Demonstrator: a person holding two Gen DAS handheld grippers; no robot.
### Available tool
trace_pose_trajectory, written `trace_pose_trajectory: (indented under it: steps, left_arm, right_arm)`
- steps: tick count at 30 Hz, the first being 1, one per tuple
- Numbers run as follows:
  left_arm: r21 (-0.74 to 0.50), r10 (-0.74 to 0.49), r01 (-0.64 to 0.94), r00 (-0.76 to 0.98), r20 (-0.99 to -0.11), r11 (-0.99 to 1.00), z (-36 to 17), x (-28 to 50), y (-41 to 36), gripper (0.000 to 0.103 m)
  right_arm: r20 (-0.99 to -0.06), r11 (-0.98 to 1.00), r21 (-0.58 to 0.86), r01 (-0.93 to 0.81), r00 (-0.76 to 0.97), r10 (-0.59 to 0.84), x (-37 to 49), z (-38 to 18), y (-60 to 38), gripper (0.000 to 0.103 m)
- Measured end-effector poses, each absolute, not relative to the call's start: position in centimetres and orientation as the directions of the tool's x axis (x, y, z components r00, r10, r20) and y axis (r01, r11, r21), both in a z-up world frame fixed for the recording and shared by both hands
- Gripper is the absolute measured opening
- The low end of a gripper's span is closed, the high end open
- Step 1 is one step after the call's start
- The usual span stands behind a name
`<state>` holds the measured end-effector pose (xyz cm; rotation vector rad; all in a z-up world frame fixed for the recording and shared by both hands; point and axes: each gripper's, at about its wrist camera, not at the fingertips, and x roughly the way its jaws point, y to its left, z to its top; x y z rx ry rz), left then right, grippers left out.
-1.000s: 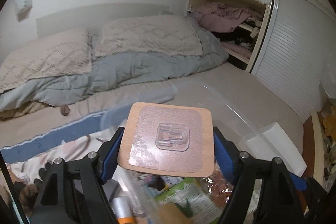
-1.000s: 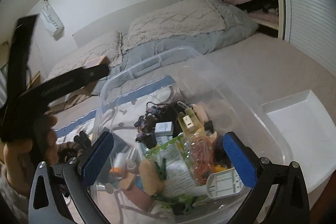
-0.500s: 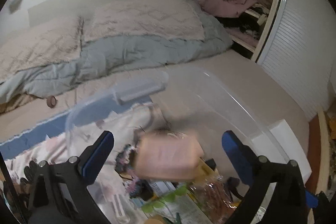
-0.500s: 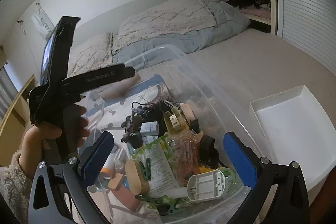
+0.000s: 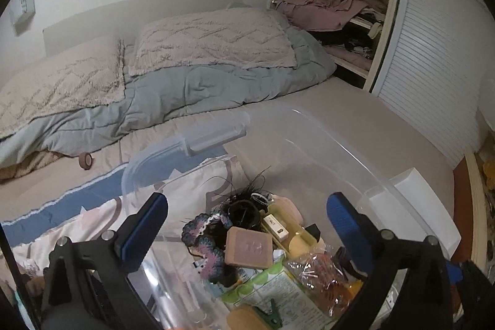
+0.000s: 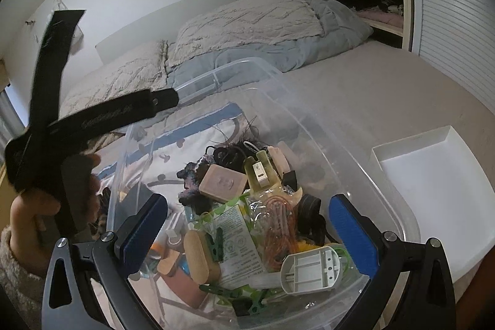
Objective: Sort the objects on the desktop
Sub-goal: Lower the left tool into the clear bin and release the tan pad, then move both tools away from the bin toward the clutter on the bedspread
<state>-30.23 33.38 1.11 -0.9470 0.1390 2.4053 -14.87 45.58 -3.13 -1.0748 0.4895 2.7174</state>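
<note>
Both grippers hang over a clear plastic bin (image 5: 312, 126) on a bed. The left gripper (image 5: 244, 225) is released, jaws wide and empty; the right gripper (image 6: 247, 225) is released too. A square wooden pad (image 5: 249, 248) lies loose atop the clutter inside the bin. A white tray (image 6: 433, 172) sits just right. Pillows (image 5: 213, 39) lie far behind.
</note>
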Motion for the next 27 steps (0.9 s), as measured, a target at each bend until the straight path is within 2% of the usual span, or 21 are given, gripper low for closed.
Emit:
trace_pose_trajectory:
  steps: [14, 27]
  left_arm:
    - [-0.098, 0.464, -0.524, -0.634, -0.618, -0.846, 3.5, -25.9, 29.2, 0.103]
    - [-0.099, 0.438, -0.482, -0.669, -0.600, -0.871, 3.5, -22.1, 23.7, 0.103]
  right_arm:
    - [-0.669, -0.911, 0.228, -0.344, -0.735, 0.110, -13.5, -2.3, 45.4, 0.103]
    - [-0.587, -0.905, 0.231, -0.358, -0.793, 0.164, -11.1, -1.3, 44.9, 0.103]
